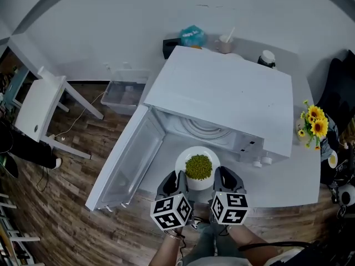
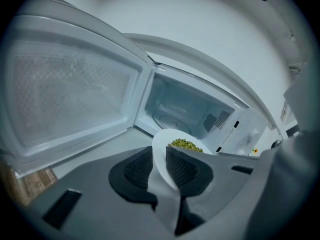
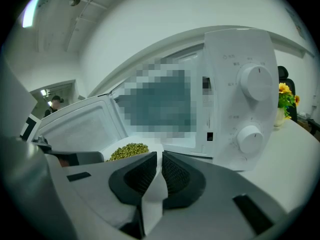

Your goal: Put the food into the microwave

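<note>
A white bowl (image 1: 191, 182) of green beans (image 1: 198, 166) hangs just in front of the open white microwave (image 1: 227, 96). My left gripper (image 1: 178, 183) is shut on the bowl's left rim and my right gripper (image 1: 218, 182) is shut on its right rim. In the left gripper view the bowl rim (image 2: 161, 159) runs between the black pads, with the beans (image 2: 186, 144) beyond and the microwave cavity (image 2: 182, 109) behind. In the right gripper view the rim (image 3: 159, 170) is pinched the same way, beans (image 3: 128, 150) at left.
The microwave door (image 1: 127, 159) swings out to the left, over the table's edge. Two knobs (image 3: 256, 81) are on the control panel. A sunflower vase (image 1: 314, 123) stands at the right of the white table (image 1: 288, 182). Cups and a jar (image 1: 267, 58) sit behind the microwave.
</note>
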{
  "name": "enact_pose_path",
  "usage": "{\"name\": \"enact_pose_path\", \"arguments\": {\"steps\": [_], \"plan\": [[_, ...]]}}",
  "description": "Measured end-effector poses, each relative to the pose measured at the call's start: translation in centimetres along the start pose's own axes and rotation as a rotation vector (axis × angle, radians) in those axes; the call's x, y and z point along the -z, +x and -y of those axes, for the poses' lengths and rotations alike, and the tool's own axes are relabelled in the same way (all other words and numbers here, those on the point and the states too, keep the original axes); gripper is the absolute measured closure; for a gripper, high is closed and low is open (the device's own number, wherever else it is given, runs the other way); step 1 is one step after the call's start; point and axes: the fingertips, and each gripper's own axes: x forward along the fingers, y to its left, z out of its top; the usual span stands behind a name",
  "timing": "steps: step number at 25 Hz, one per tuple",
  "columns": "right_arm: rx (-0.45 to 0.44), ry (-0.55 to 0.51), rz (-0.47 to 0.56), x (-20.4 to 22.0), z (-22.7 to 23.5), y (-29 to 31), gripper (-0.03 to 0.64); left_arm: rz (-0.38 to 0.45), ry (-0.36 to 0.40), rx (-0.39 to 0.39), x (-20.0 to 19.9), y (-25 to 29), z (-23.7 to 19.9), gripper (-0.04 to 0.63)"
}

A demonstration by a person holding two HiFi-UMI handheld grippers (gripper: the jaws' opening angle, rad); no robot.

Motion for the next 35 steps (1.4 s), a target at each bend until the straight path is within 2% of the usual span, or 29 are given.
{"name": "enact_pose_path", "arguments": {"steps": [11, 19, 35], "plan": [[0.028, 0.018, 0.042, -1.1, 0.7, 2.6, 0.572, 0.011, 0.067, 0.049, -2.0, 3.4, 0.0, 0.511], [0.025, 0.064, 0.066, -1.8, 0.6, 4.8, 0.572, 0.022, 0.118, 0.075, -3.7, 5.7, -0.6, 0.511], [0.083, 0.137, 0.140, -4.3, 1.4, 8.1, 0.572, 0.030, 0.199, 0.148, -6.5, 10.9, -0.7, 0.509]]}}
